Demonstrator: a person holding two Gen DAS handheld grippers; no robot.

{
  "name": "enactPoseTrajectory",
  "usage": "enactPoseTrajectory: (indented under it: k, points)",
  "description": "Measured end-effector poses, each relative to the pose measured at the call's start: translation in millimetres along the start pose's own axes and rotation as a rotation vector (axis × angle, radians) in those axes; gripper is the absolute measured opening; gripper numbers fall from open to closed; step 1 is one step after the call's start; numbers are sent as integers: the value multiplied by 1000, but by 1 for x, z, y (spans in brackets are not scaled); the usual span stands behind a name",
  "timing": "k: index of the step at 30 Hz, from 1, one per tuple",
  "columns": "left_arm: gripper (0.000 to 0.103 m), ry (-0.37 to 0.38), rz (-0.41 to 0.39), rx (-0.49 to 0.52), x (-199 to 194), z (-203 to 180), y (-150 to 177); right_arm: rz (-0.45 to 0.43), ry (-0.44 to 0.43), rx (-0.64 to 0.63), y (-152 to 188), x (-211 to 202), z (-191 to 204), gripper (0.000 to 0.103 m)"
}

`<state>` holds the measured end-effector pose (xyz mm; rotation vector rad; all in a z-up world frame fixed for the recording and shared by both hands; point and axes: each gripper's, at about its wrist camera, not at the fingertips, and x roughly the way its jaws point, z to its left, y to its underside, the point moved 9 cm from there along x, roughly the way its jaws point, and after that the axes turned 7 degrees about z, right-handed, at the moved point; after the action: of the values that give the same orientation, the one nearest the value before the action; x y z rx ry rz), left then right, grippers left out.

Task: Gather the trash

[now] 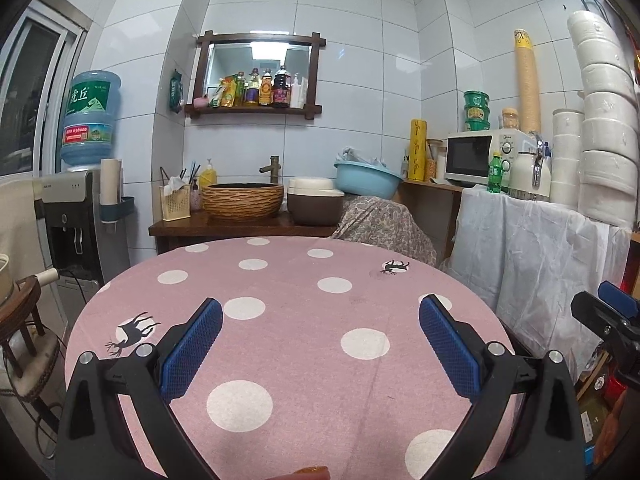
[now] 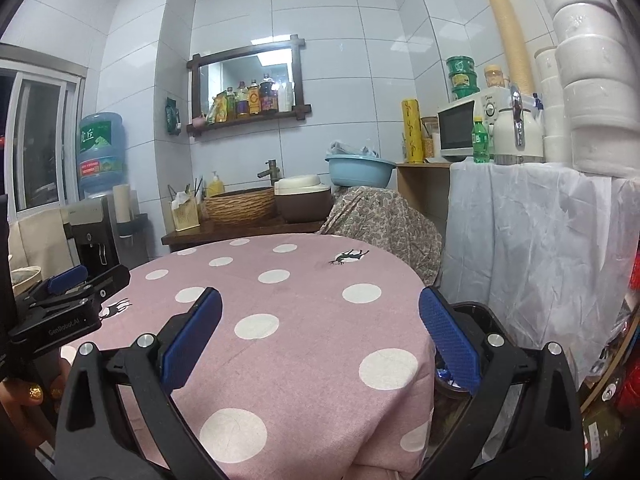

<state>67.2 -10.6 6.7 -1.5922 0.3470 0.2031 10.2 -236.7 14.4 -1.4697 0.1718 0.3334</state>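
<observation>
A round table with a pink polka-dot cloth (image 1: 296, 344) fills the foreground of both views; it also shows in the right wrist view (image 2: 288, 344). No trash shows on the cloth. My left gripper (image 1: 320, 312) is open and empty above the table's near half. My right gripper (image 2: 320, 308) is open and empty above the table's right edge. A black bin (image 2: 476, 316) stands on the floor by that edge, partly hidden by my right finger; something small and blue-white lies inside. The right gripper shows at the far right of the left wrist view (image 1: 612, 312); the left gripper shows at the left of the right wrist view (image 2: 68, 300).
Behind the table a wooden counter (image 1: 240, 226) holds a wicker basin, a brown pot and a tissue box. A water dispenser (image 1: 76, 216) stands at left. A cloth-draped chair (image 1: 384, 220), a blue basin and a white-covered shelf with microwave (image 1: 476, 156) stand at right.
</observation>
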Motion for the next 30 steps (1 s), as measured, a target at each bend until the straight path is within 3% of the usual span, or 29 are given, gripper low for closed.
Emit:
enactPoseTrajectory:
  k: [7,30]
  points:
    - [98,-3,-3,10,-1,-1,-2,-12,30,-55,1,-4,4,97]
    - [98,-23,12,-1,2,7,-2,5,3,-82,6,-2,11,97]
